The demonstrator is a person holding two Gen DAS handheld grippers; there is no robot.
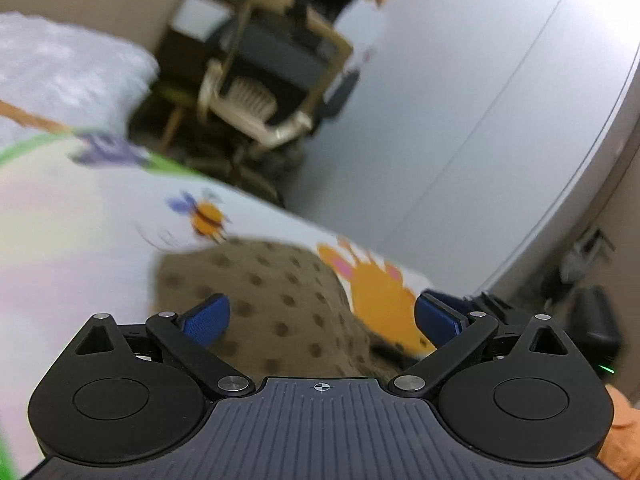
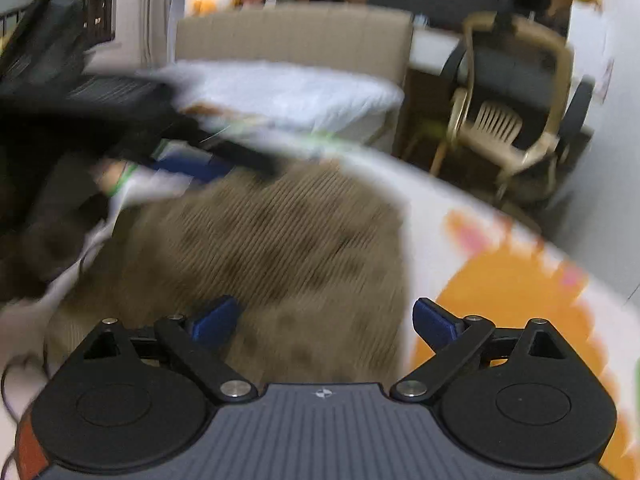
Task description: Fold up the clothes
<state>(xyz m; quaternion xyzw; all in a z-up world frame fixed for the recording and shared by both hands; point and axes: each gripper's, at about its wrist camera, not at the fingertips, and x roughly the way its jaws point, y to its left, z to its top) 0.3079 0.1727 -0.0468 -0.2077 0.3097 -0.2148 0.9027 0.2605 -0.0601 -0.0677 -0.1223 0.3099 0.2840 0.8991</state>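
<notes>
A beige chair (image 2: 516, 120) is seen at upper right, a tan headboard (image 2: 296, 36) at top centre with a white pillow (image 2: 296, 96) below it. A pale wall (image 1: 460, 100) fills the right of the left view.

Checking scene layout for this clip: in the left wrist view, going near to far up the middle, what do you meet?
Left tongs, open, then brown dotted garment, bee print on the cartoon sheet, beige chair.
</notes>
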